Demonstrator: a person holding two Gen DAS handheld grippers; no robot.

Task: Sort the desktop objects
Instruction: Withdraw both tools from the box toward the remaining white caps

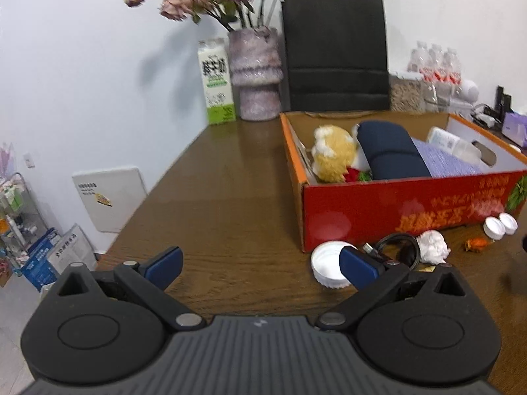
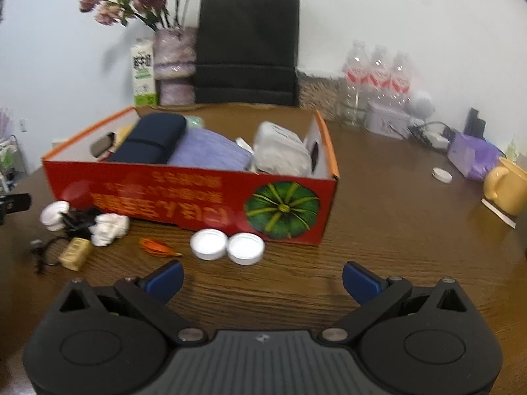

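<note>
On the table (image 2: pixel 395 230) sits a red box (image 2: pixel 197 197) holding a dark pouch (image 2: pixel 148 141). Two white caps (image 2: pixel 227 245) lie just beside its front. Both grippers, left (image 1: pixel 260 265) and right (image 2: pixel 262 278), have fingers spread, holding nothing.

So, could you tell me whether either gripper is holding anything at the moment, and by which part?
Nothing is held: the left gripper and the right gripper are both open, with only bare table between their fingers.
</note>
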